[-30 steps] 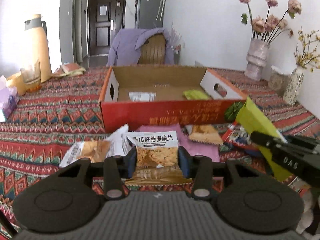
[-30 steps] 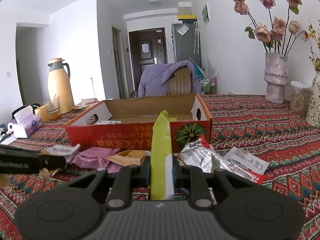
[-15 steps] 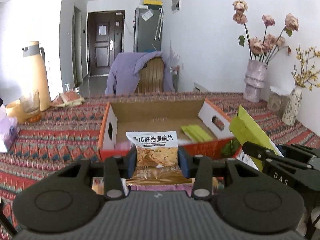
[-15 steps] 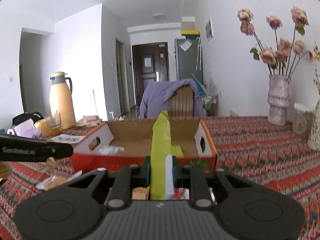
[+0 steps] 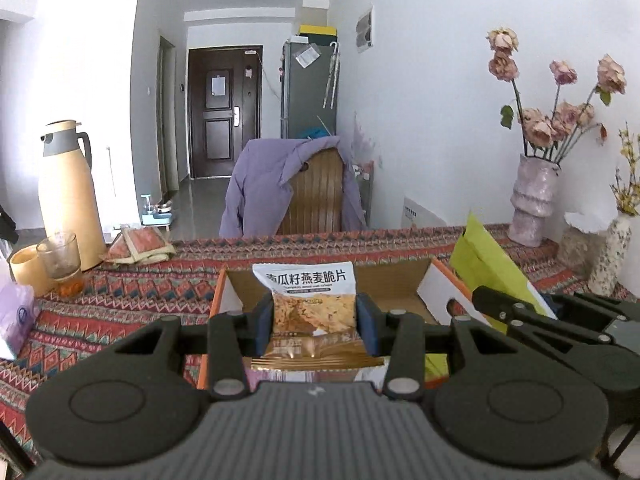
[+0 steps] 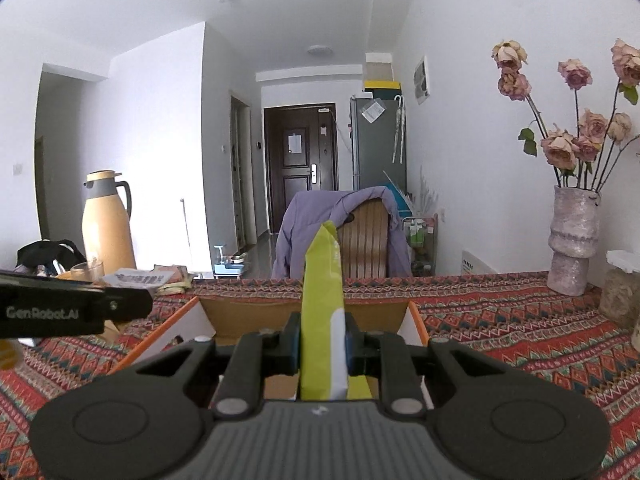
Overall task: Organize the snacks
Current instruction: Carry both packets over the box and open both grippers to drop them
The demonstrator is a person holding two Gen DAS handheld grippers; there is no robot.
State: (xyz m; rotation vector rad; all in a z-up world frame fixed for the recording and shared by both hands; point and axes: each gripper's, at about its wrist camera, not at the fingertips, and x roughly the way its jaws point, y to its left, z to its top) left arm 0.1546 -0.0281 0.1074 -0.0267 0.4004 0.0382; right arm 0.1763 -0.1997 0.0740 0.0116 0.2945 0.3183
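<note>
Grippers hide most of the open cardboard box
Left gripper pinches a white-topped oat-crisp packet; right gripper pinches a lime-green packet. Patterned red tablecloth; dark door at 12 o'clock.

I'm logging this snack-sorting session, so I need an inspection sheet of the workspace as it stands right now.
Surface: table under a patterned red cloth.
Job's things: open cardboard box; crisp packet; green packet.
Clutter: thermos, glass, yellow cup, tissue pack, folded cloth, flower vase.
Grippers: left tool shut on the crisp packet; right tool shut on the green packet, both above the box's near side.
Cables: nothing seen.
Surroundings: chair with purple jacket, fridge, dark door.
</note>
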